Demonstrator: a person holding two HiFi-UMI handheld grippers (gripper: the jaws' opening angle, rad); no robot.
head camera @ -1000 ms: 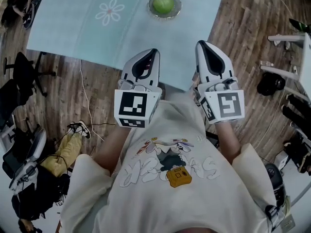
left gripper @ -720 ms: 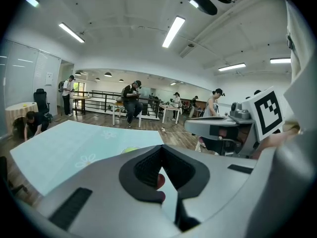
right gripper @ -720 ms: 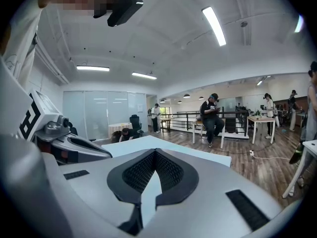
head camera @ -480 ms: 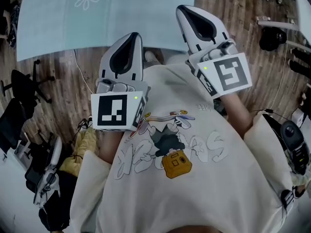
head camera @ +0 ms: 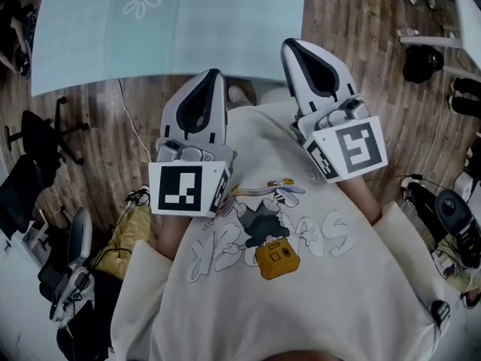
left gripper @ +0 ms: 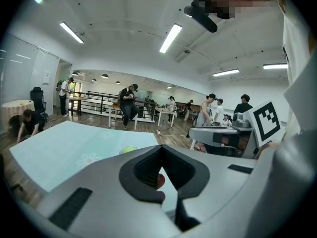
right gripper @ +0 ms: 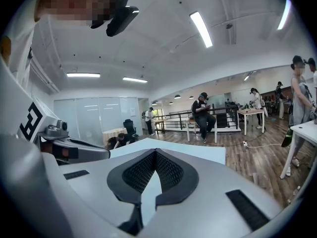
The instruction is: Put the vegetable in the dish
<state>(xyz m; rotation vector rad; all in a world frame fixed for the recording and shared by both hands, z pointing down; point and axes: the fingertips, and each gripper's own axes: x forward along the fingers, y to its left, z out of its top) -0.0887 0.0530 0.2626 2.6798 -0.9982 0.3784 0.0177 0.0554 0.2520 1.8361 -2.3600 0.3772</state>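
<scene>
The left gripper (head camera: 213, 75) and right gripper (head camera: 291, 45) hang by the near edge of the bench (head camera: 90, 43), each with its fingers pressed together and nothing between them. The green vegetable (left gripper: 128, 150) lies well apart from them, farther in on the bench beyond the left fingers.
</scene>
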